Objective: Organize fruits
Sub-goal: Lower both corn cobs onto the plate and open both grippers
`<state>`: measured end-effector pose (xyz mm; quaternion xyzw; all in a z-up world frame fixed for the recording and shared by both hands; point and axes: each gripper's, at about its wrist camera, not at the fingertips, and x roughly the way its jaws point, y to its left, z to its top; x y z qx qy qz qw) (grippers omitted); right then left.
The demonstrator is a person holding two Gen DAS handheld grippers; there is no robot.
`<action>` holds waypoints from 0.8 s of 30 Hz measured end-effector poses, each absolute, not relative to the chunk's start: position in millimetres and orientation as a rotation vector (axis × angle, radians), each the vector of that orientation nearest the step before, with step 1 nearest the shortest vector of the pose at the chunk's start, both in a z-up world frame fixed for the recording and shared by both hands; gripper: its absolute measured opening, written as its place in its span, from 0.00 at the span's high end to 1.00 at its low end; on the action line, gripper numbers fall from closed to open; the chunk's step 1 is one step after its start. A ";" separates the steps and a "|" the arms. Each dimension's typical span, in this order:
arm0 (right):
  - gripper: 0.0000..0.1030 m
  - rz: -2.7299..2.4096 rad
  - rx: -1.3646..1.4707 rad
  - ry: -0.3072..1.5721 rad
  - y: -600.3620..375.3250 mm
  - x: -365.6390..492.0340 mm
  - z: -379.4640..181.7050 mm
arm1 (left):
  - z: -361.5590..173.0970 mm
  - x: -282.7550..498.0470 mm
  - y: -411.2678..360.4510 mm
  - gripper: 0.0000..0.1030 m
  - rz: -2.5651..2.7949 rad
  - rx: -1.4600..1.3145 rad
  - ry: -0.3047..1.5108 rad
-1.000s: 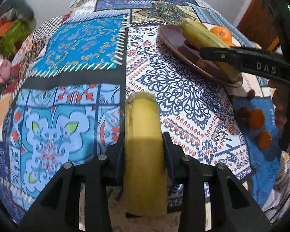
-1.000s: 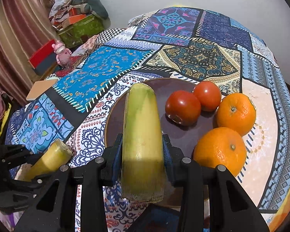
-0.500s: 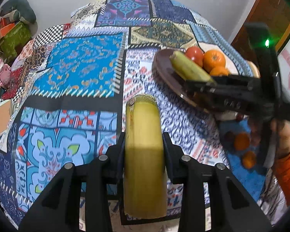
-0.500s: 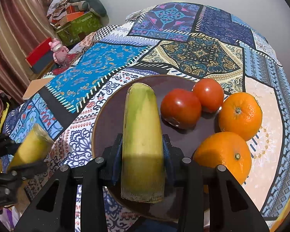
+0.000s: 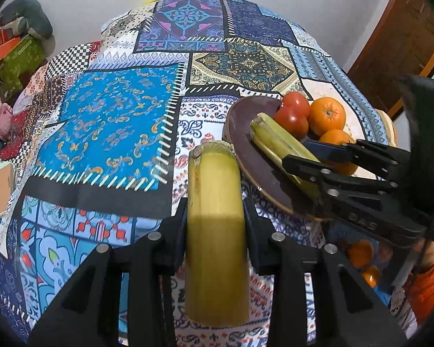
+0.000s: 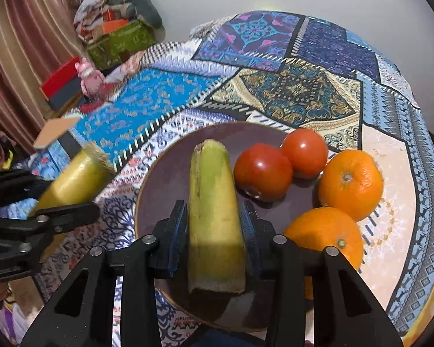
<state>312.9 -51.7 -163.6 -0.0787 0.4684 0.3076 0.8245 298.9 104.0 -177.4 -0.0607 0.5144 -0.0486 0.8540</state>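
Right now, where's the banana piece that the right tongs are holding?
In the right wrist view, that banana piece sits clamped between the right tongs over the brown plate, just left of the two tomatoes.

Black tongs (image 5: 215, 217), silver screws, orange sleeve (image 5: 431, 286)

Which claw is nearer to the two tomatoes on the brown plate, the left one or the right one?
The right claw. It holds a banana piece over the plate, just beside the tomatoes. The left claw, holding another banana piece, is off the plate, over the cloth.
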 end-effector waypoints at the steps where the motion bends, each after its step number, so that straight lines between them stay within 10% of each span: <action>1: 0.65 0.664 -0.150 0.993 -55.2 313.4 -160.4 | -176.8 301.2 103.1 0.66 -0.103 -0.132 1.082; 24: 0.65 0.647 -0.078 0.915 -119.6 307.1 -138.9 | -190.9 358.1 65.1 0.66 -0.007 -0.165 1.153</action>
